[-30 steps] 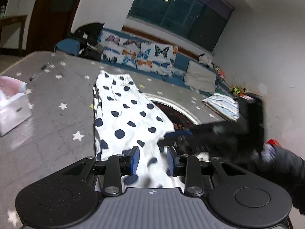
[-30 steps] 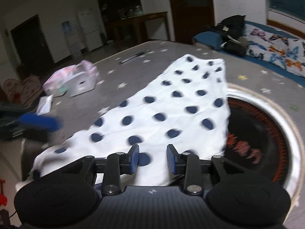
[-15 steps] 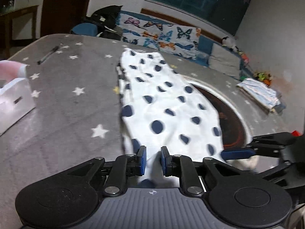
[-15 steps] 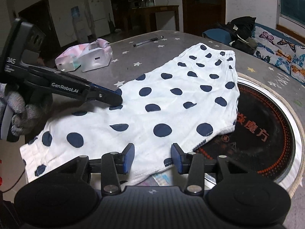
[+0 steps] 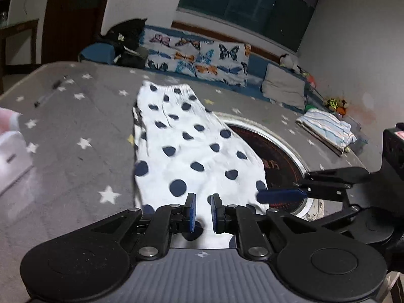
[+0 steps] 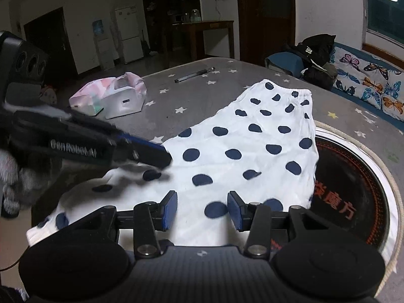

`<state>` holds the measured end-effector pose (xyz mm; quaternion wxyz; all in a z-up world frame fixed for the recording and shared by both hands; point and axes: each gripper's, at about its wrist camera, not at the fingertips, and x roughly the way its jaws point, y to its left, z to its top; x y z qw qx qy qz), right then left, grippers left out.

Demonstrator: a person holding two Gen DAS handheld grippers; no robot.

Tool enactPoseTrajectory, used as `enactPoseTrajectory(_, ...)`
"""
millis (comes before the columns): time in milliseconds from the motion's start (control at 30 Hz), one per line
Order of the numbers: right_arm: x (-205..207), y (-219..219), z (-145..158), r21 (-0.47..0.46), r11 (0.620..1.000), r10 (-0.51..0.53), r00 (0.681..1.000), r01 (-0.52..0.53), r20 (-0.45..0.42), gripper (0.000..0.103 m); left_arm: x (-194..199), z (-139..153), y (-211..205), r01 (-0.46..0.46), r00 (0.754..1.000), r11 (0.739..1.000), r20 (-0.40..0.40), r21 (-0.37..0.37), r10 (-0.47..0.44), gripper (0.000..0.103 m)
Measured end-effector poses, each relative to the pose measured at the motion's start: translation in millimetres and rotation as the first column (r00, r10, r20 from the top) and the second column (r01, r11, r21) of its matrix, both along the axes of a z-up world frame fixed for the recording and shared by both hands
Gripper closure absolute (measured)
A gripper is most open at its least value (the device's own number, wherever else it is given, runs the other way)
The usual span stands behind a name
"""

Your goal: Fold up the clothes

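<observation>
Holding: my left gripper has its pads drawn close, with the near hem of the polka-dot garment lying in the narrow gap; whether the pads truly pinch the cloth I cannot tell.
Right gripper: jaws spread wide, nothing between them, hovering over the near right part of the cloth.
Garment: white with navy dots, spread lengthwise on the grey star-print tabletop, elastic waistband at the far end, its right edge lapping the round inset burner.
Near end: rumpled and slightly raised by my left fingers.
Step, as I judge it: taking hold of the near hem, ready to fold toward the waistband.
Next move needs: both corners gripped level, lifted together, carried far without dragging.
Elsewhere: a striped folded cloth lies far right.
</observation>
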<state>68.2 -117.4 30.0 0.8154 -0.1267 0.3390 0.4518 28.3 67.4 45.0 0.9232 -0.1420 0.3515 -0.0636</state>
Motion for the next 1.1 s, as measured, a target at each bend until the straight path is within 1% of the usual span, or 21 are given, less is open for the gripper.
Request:
enactPoseTrajectory(100, 5.8, 4.8, -6.4, 0.000, 1.000, -0.015, 1.000, 0.015, -0.015, 0.059, 10.3, -7.6, 3.0, -0.010, 0.999, 1.000, -0.031, -0.030, 0.009, 0.089)
enactPoseTrajectory(233, 8.2, 4.9, -14.5, -0.012, 1.000, -0.023, 0.999, 0.023, -0.036, 0.059, 20.7, -12.4, 8.5, -0.038, 0.998, 0.999, -0.045, -0.022, 0.037, 0.089)
enactPoseTrajectory(367, 5.6, 0.4, -19.2, -0.019, 1.000, -0.024, 0.999, 0.023, -0.046, 0.058, 27.2, -21.4, 19.2, -0.092, 0.994, 0.996, -0.059, 0.010, 0.093, 0.089)
enactPoseTrajectory(500, 2.1, -5.1, -20.9, -0.021, 1.000, -0.023, 0.999, 0.022, -0.049, 0.057, 27.7, -21.5, 29.4, -0.138, 0.989, 0.990, -0.050, -0.005, 0.138, 0.089)
enactPoseTrajectory(533, 1.0, -6.2, -20.6, -0.020, 1.000, -0.023, 0.999, 0.022, -0.048, 0.056, 26.9, -20.0, 29.2, -0.146, 0.988, 0.989, -0.050, 0.001, 0.146, 0.089)
enactPoseTrajectory(600, -2.9, -9.5, -18.0, -0.012, 1.000, -0.019, 0.999, 0.018, -0.045, 0.054, 23.3, -14.8, 26.4, -0.142, 0.989, 0.990, -0.039, 0.013, 0.142, 0.088)
enactPoseTrajectory(767, -14.8, -17.5, -15.4, -0.017, 1.000, -0.001, 0.999, 0.001, -0.040, 0.054, 1.9, 0.7, 9.0, -0.065, 0.998, 0.998, 0.011, 0.013, 0.065, 0.088)
enactPoseTrajectory(967, -30.7, -26.8, -15.4, -0.040, 0.999, 0.010, 1.000, -0.011, -0.020, 0.054, -23.2, -1.6, -14.0, 0.020, 1.000, 0.999, 0.014, 0.026, -0.020, 0.088)
enactPoseTrajectory(1100, -37.9, -30.2, -9.3, -0.036, 0.999, 0.014, 1.000, -0.014, -0.003, 0.053, -37.6, -3.6, -19.3, 0.027, 0.999, 0.999, 0.027, 0.034, -0.028, 0.088)
